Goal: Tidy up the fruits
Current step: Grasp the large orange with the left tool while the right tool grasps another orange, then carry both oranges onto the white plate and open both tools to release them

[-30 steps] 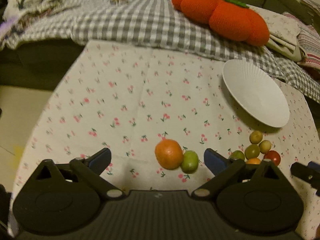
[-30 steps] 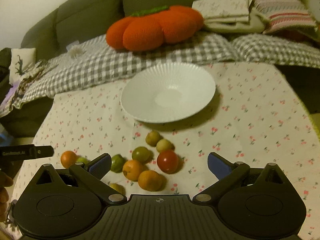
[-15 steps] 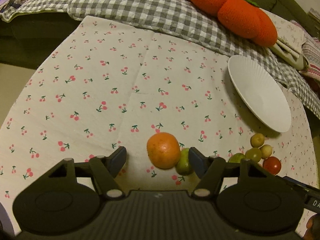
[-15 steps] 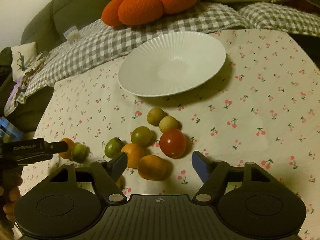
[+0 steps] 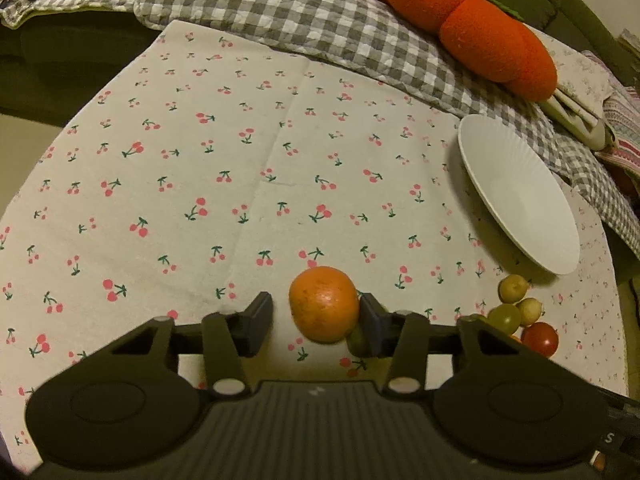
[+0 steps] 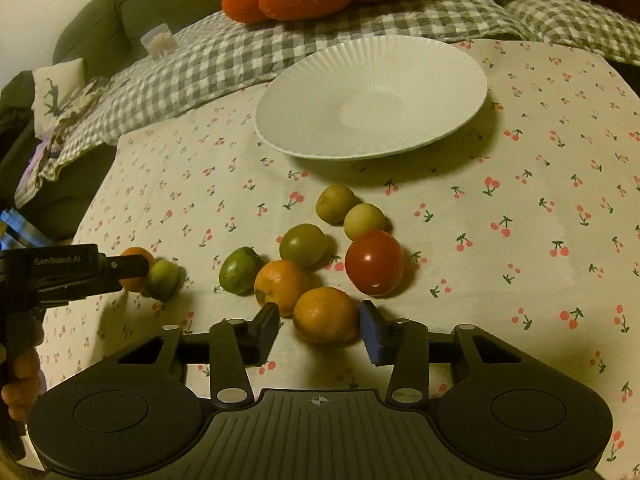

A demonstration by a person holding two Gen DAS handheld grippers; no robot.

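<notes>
In the left wrist view an orange (image 5: 324, 304) lies on the cherry-print cloth between my left gripper's (image 5: 316, 316) open fingers; the right pad touches it, the left pad stands apart. A small green fruit (image 5: 357, 340) sits behind the right finger. In the right wrist view my right gripper (image 6: 320, 326) is open around another orange (image 6: 326, 315), the right pad touching it. Just beyond lie a second orange (image 6: 280, 286), a red tomato (image 6: 375, 262), green fruits (image 6: 239, 269) and two yellowish ones (image 6: 335, 202). The empty white plate (image 6: 372, 96) stands behind them.
A grey checked blanket (image 5: 320, 20) and an orange pumpkin cushion (image 5: 472, 28) lie past the table's far edge. The left gripper (image 6: 72, 272) and its hand show at the left of the right wrist view. The sofa is behind.
Both grippers have moved forward and down and narrowed their jaws around an orange each. The fruits and plate have not moved.
</notes>
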